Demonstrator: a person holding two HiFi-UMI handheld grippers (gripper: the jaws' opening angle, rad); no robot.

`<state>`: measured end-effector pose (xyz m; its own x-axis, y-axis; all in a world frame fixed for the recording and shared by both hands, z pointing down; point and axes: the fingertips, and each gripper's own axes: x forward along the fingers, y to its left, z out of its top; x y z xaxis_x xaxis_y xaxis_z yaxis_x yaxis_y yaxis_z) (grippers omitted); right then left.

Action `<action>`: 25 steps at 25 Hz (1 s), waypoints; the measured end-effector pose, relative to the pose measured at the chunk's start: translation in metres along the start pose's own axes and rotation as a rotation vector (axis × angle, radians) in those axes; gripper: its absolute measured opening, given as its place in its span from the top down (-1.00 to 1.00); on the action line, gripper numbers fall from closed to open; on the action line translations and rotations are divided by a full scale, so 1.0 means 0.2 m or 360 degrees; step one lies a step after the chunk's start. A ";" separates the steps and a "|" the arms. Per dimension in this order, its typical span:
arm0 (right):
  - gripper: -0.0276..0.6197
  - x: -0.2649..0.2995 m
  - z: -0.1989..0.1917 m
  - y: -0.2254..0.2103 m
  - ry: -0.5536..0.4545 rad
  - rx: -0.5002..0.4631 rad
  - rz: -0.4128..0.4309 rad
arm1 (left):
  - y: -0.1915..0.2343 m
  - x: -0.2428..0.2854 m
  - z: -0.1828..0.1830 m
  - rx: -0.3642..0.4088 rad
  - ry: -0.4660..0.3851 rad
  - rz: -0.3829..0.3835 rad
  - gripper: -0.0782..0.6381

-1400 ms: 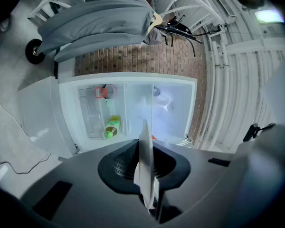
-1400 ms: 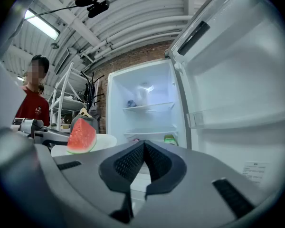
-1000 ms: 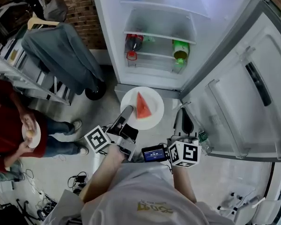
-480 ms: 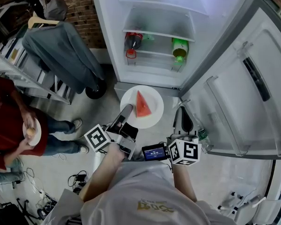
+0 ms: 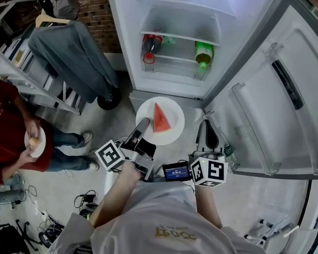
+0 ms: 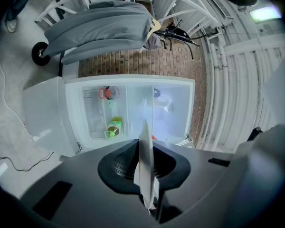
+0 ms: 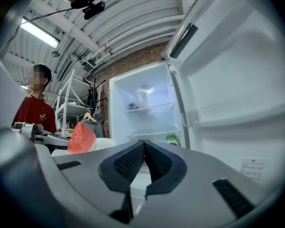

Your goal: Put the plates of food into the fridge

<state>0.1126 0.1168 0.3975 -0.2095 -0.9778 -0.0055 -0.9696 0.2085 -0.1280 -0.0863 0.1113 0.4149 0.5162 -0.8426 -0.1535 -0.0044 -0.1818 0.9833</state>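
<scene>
A white plate (image 5: 169, 132) with a red watermelon slice (image 5: 160, 118) on it hangs level in front of the open fridge (image 5: 183, 41). My left gripper (image 5: 142, 127) is shut on the plate's near left rim; in the left gripper view the plate (image 6: 145, 167) shows edge-on between the pads. The right gripper (image 5: 209, 132) is shut and holds nothing, just right of the plate, near the open fridge door (image 5: 278, 99). From the right gripper view I see the watermelon slice (image 7: 81, 137) at the left and the lit fridge (image 7: 145, 106) ahead.
Inside the fridge stand a red-capped cola bottle (image 5: 150, 49) and a green bottle (image 5: 203, 54) on a low shelf. A person in a red shirt (image 5: 2, 128) stands at the left with a small plate of food (image 5: 35, 142). A rack with a grey cover (image 5: 71, 60) stands left of the fridge.
The plate and both grippers have hardly moved. The person at the left has shifted slightly, the small plate moving up a little.
</scene>
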 end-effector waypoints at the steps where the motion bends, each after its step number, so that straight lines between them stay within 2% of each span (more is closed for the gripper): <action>1: 0.89 0.00 0.00 0.00 0.0002 0.0001 0.0000 | 0.01 0.00 0.00 -0.0002 -0.0001 0.0006 0.69; 11: 0.89 0.15 0.00 -0.10 0.0013 0.0000 -0.0047 | 0.08 0.21 0.09 -0.0010 -0.0001 0.0022 0.69; 15: 0.89 0.32 0.01 -0.14 0.0016 -0.0027 -0.0061 | 0.10 0.37 0.17 0.0051 0.0012 0.0036 0.69; 25: 0.89 0.76 0.06 -0.15 0.0006 -0.0008 -0.0039 | 0.14 0.73 0.41 0.0020 0.0020 0.0046 0.69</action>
<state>0.1123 -0.0377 0.3890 -0.1864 -0.9825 0.0012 -0.9751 0.1849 -0.1229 -0.0806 -0.0581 0.4116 0.5264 -0.8412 -0.1239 -0.0300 -0.1639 0.9860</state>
